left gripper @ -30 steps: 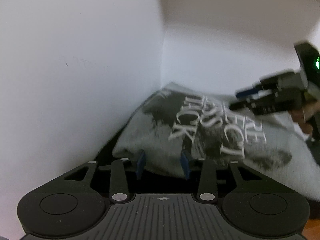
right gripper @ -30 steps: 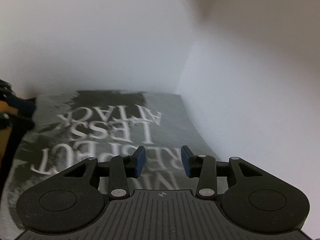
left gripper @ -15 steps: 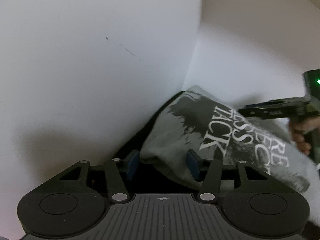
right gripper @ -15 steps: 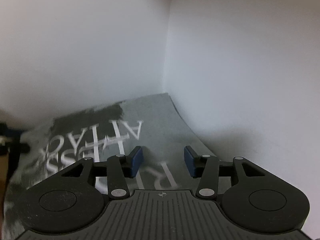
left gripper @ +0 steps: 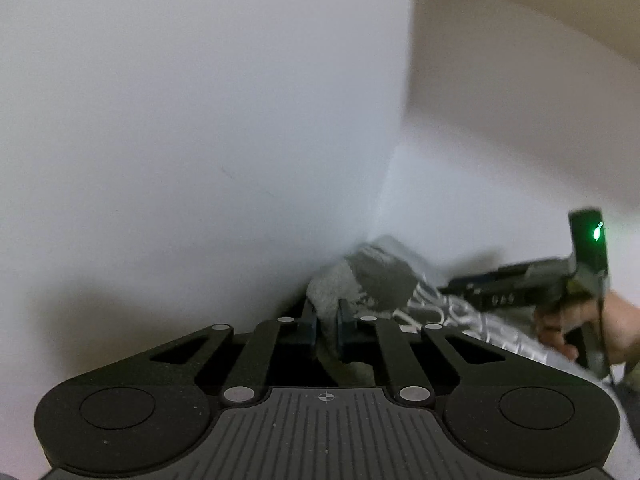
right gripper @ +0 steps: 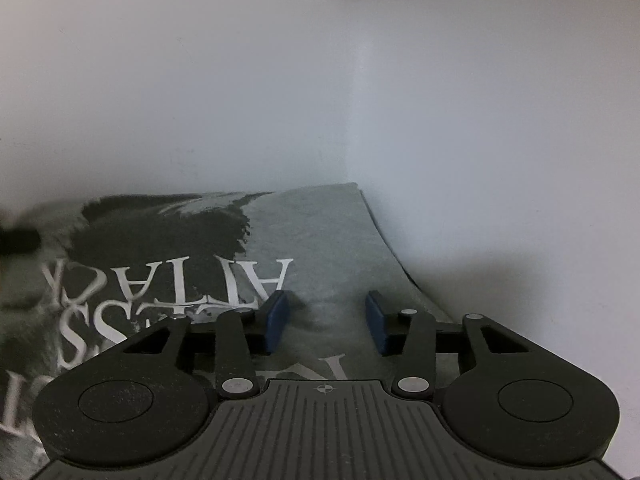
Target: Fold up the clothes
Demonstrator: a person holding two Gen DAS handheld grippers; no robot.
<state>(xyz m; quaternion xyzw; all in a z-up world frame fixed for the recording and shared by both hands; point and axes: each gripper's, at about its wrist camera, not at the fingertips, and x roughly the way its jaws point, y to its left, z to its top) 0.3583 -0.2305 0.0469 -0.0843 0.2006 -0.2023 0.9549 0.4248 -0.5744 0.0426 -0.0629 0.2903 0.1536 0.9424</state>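
Left gripper [left gripper: 327,322] — fingers closed on a bunched grey edge of the shirt [left gripper: 376,276], lower centre of my left view, close to the white wall [left gripper: 200,140]. Right gripper [right gripper: 327,322] — fingers apart, nothing between them, hovering over the flat shirt [right gripper: 320,232], which fills the lower left of that view; white lettering reads inverted.

shirt [right gripper: 320,240] in wall corner [right gripper: 360,100], left tongs [left gripper: 327,322] at its edge
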